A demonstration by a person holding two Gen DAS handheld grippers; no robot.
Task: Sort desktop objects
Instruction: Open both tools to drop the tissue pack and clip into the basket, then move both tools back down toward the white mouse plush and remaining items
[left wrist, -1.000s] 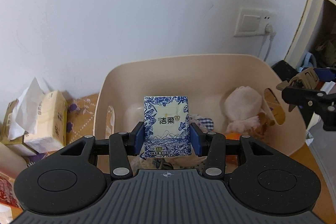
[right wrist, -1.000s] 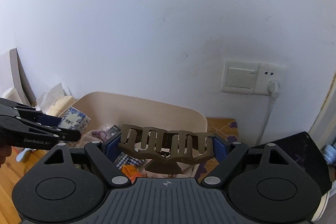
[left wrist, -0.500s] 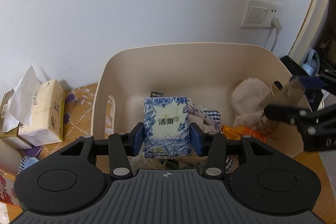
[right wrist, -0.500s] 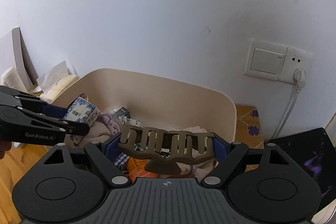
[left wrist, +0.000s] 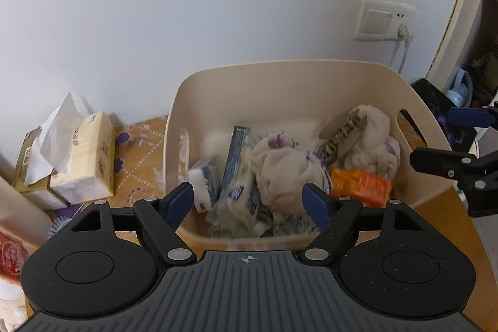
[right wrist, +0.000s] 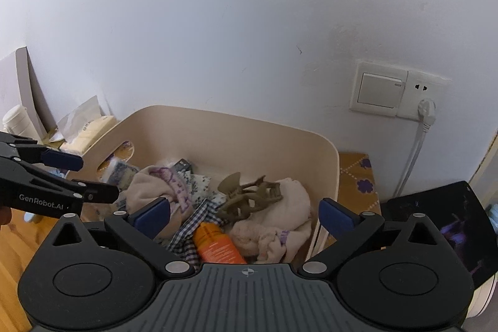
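Note:
A beige plastic bin [left wrist: 280, 80] [right wrist: 236, 126] stands against the wall. In it lie the blue-and-white tissue pack [left wrist: 205, 179], cream cloths [left wrist: 280, 173], an orange bottle [left wrist: 361, 185] [right wrist: 218, 245] and the brown hair claw [left wrist: 342, 136] [right wrist: 249, 198]. My left gripper [left wrist: 249, 201] is open and empty above the bin's front rim. My right gripper [right wrist: 244, 213] is open and empty above the bin's right side, and also shows at the right edge of the left wrist view [left wrist: 451, 145].
A yellow tissue box [left wrist: 77, 154] stands left of the bin on the patterned wooden table [left wrist: 140, 151]. A wall switch and socket with a plugged cable [right wrist: 395, 95] are at the right. A black object [right wrist: 435, 226] lies right of the bin.
Both grippers have opened. The tissue pack dropped from the left gripper into the bin, and the hair claw dropped from the right gripper onto the cloths.

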